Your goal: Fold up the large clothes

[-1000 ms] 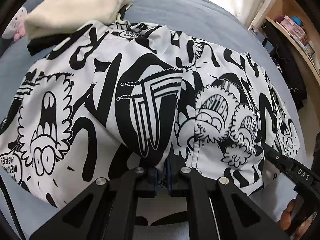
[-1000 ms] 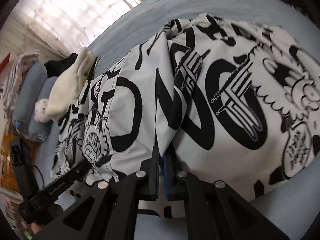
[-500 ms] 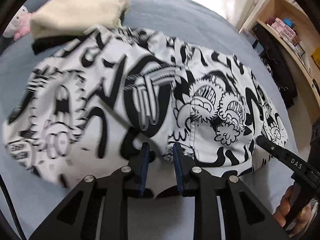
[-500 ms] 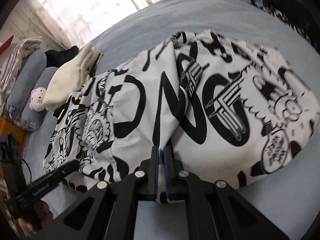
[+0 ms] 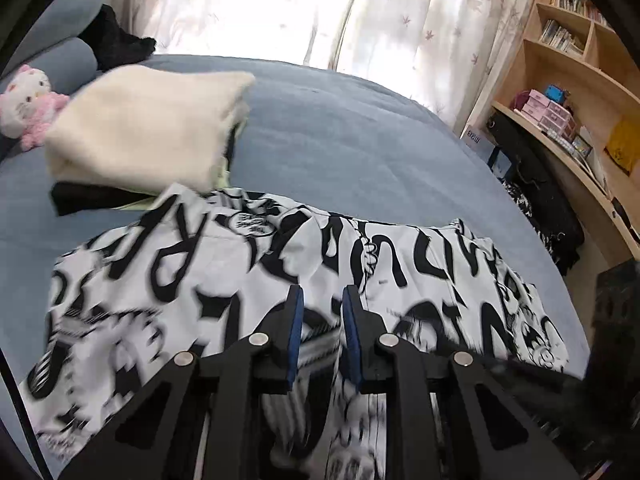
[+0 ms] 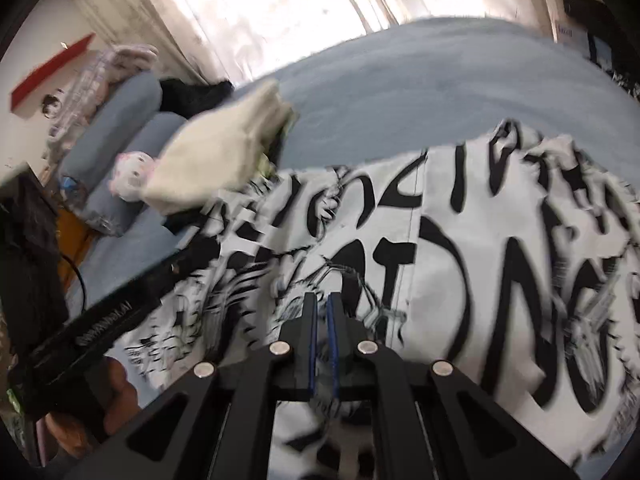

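The wide blue-grey bed (image 5: 360,136) fills both views, and spread across it is the large white cotton garment printed with black cartoon lettering (image 5: 224,264), its long axis running side to side across the frame, far edge toward the curtained window. Beyond the garment's far left corner sits a folded cream cloth (image 5: 148,132) on top of something black, and past that a small pink-and-white plush toy (image 5: 28,100) by the pillows.

Now the tools. The left hand-held gripper (image 5: 320,300) hovers over the garment's middle; its jaws have just been closing a little, yet a clear gap shows between the blue pads and no cloth is caught there. The right hand-held gripper (image 6: 321,304) hangs above the garment too, pads nearly pressed together with only a sliver of daylight and, as far as the blur allows, nothing pinched.

So the garment lies straight ahead of and below both tools, released. Neither hand looks clearly nearer an edge. My read: the next fold turns on reaching out to the garment's short ends, one hand each.
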